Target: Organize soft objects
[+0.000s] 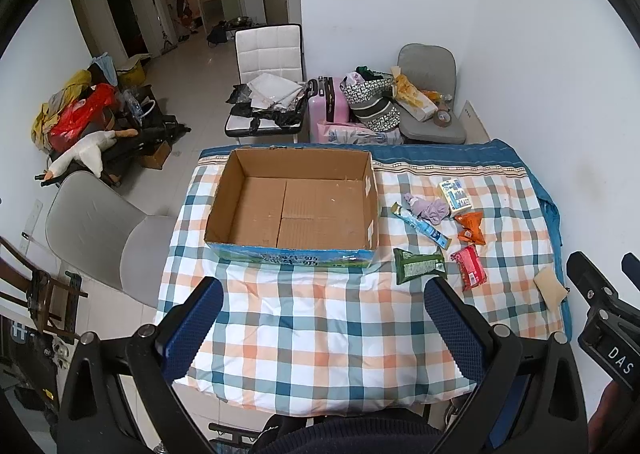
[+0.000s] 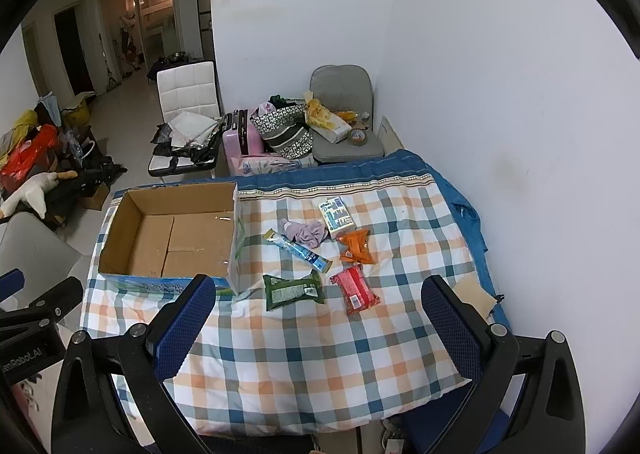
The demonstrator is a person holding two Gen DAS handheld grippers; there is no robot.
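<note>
An open, empty cardboard box (image 1: pixel 292 205) (image 2: pixel 172 238) sits on the checked cloth. To its right lie a lilac cloth (image 1: pixel 430 207) (image 2: pixel 306 232), a blue tube pack (image 1: pixel 420 225) (image 2: pixel 298 248), a green packet (image 1: pixel 420 266) (image 2: pixel 292 290), a red packet (image 1: pixel 469 267) (image 2: pixel 355 289), an orange packet (image 1: pixel 470 228) (image 2: pixel 356 244), a white tissue pack (image 1: pixel 455 195) (image 2: pixel 337 215) and a beige sponge (image 1: pixel 551 287) (image 2: pixel 474 296). My left gripper (image 1: pixel 322 306) is open and empty above the near cloth. My right gripper (image 2: pixel 320 304) (image 1: pixel 600 266) is open and empty, short of the packets.
The table (image 1: pixel 320 354) stands against a white wall on the right. A grey chair (image 1: pixel 100 230) is at its left side. Behind the table are a white chair (image 1: pixel 266 53), a pink suitcase (image 1: pixel 328 97), bags and a grey chair (image 1: pixel 432 93).
</note>
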